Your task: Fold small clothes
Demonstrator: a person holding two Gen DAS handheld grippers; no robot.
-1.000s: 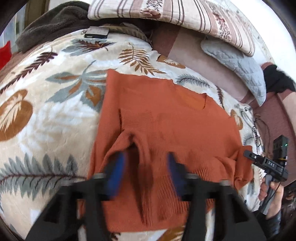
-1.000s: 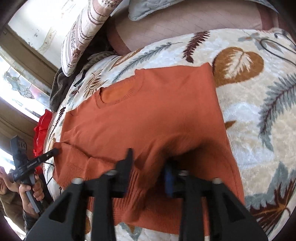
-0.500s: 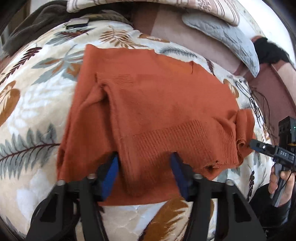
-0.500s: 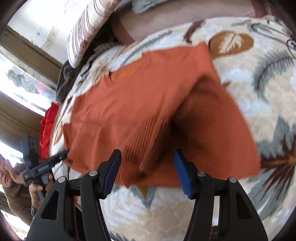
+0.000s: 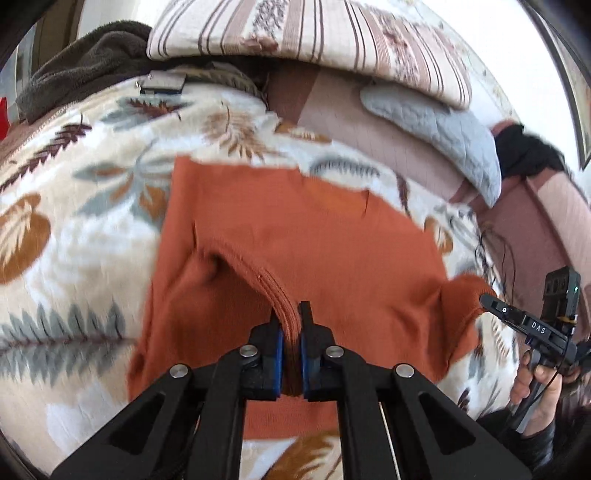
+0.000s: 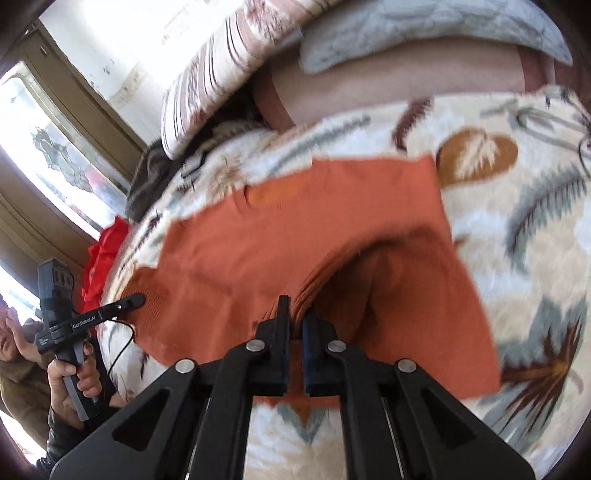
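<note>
An orange knit sweater (image 5: 314,236) lies on a leaf-patterned blanket (image 5: 74,229), neckline at the far side. My left gripper (image 5: 291,321) is shut on the ribbed hem at the near left and lifts a ridge of fabric. My right gripper (image 6: 294,314) is shut on the ribbed hem (image 6: 314,288) at the near right of the sweater (image 6: 295,236), also raising a fold. Each gripper shows in the other's view, the right gripper (image 5: 491,301) at the sweater's right corner and the left gripper (image 6: 136,297) at its left corner.
A striped pillow (image 5: 314,33), a grey quilted cushion (image 5: 443,129) and a dark brown blanket (image 5: 85,66) lie at the far side. A red cloth (image 6: 103,258) lies at the left edge. Black cables (image 5: 491,243) lie on the blanket (image 6: 517,184) to the right.
Both grippers were open around the hem half a second ago. Both have now shut on the ribbed hem and lifted it, bunching the fabric.
</note>
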